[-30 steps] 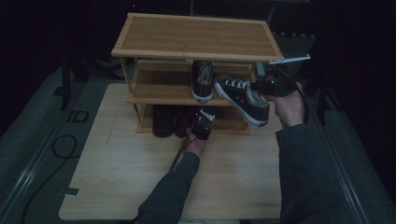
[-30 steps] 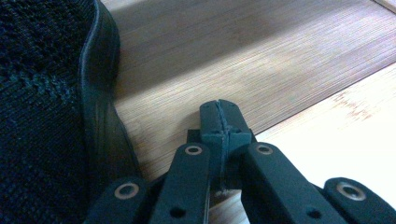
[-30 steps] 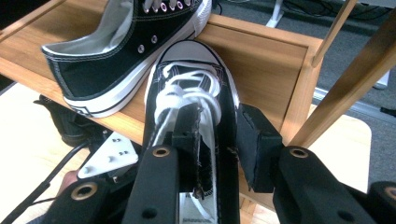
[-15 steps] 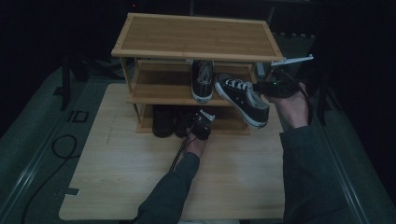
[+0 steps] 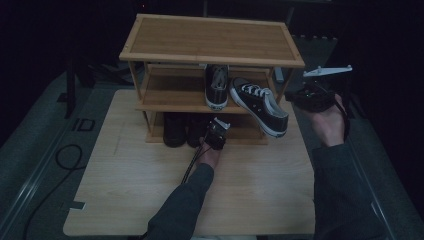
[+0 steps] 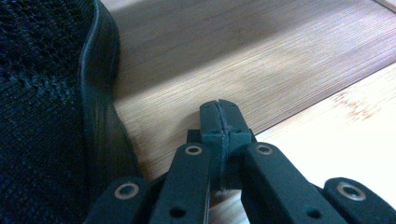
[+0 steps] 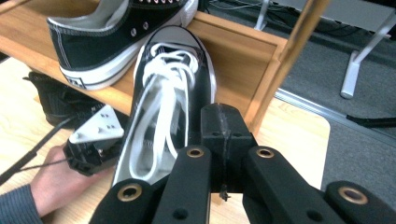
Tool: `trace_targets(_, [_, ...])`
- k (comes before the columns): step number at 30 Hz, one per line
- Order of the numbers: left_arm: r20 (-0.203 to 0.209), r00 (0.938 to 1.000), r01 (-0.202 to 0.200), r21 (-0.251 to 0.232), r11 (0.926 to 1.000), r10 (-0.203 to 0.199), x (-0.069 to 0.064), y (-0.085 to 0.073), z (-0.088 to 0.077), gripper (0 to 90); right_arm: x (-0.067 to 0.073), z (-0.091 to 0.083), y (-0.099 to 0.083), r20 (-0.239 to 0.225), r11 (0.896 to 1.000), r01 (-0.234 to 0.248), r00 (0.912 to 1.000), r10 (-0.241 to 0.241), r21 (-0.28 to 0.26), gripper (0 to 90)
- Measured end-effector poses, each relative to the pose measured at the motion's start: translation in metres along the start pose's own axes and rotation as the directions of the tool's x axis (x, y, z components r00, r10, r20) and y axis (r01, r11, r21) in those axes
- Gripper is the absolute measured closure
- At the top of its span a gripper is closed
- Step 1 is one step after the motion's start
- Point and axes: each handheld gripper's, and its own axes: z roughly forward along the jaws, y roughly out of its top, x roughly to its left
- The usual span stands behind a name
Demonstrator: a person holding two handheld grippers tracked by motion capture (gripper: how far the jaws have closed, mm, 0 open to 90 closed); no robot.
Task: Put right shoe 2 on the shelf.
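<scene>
Nearest, the left gripper rests closed and empty at the rack's bottom shelf beside dark shoes. Right of it, the right gripper, jaws just closed on nothing, sits beside the laced sneaker, which overhangs the middle shelf, likely needing straightening beside its mate.

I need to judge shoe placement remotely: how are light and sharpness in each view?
High view: dim, surroundings nearly black, yet the sneaker and shoe rack read clearly. Left gripper view: bright, a shadow band across the rack's wood, black shoe close and soft. Right gripper view: evenly lit, sharp laces.
</scene>
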Motion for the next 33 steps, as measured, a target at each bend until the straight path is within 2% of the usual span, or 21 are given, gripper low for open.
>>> trace_targets(10, [-0.001,1.0,0.001,-0.001,1.0,-0.001,0.0,0.0,0.0,90.0,-0.005,-0.002,-0.027,-0.001,1.0,-0.012,0.9999,0.012,0.023,90.0])
trace_targets(18, [-0.002,1.0,0.001,-0.001,1.0,-0.001,0.0,0.0,0.0,90.0,-0.002,-0.007,-0.056,-0.015,0.999,-0.016,0.9997,0.017,0.035,90.0])
trace_targets(26, [-0.003,1.0,0.002,-0.002,1.0,-0.002,-0.001,0.0,0.0,90.0,0.01,-0.012,-0.081,-0.043,0.999,0.001,0.9991,0.001,0.052,90.0])
trace_targets(31, [-0.004,1.0,0.003,-0.002,1.0,-0.003,-0.001,0.0,0.0,90.0,0.017,-0.014,-0.088,-0.055,0.998,0.015,0.9984,-0.012,0.058,90.0])
trace_targets(33, [-0.003,1.0,0.002,-0.001,1.0,-0.002,-0.001,0.0,0.0,90.0,0.023,-0.014,-0.091,-0.061,0.997,0.034,0.9977,-0.03,0.072,90.0])
